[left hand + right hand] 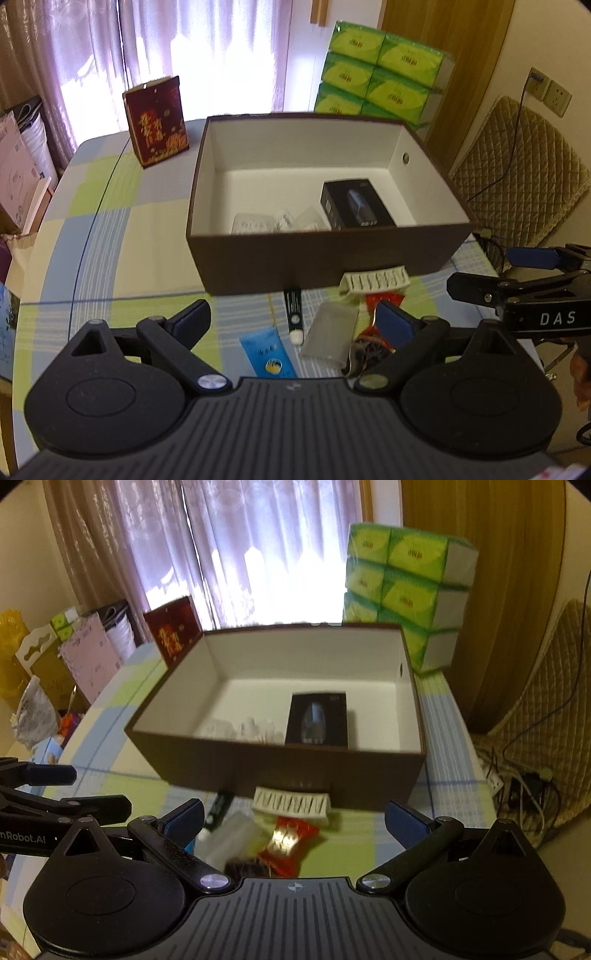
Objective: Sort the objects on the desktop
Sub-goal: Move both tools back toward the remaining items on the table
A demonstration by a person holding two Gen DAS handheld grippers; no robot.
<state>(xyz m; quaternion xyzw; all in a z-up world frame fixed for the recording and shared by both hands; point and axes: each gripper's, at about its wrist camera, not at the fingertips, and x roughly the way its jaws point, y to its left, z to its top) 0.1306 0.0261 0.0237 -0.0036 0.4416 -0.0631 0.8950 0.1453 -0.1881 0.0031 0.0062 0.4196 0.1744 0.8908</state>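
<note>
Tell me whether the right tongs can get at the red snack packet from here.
Probably yes: the right tongs are open, and the red snack packet lies uncovered on the table just ahead of them, short of the brown box.

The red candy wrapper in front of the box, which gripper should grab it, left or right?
Probably the right gripper: it is open and the red candy wrapper lies almost centred between its fingers. The left gripper, also open, sits more over the blue sachet.

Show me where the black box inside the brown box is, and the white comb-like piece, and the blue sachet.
black box (356,203), left wrist view, top face.
white comb-like piece (375,280), left wrist view, ribbed middle.
blue sachet (266,352), left wrist view, printed front.
</note>
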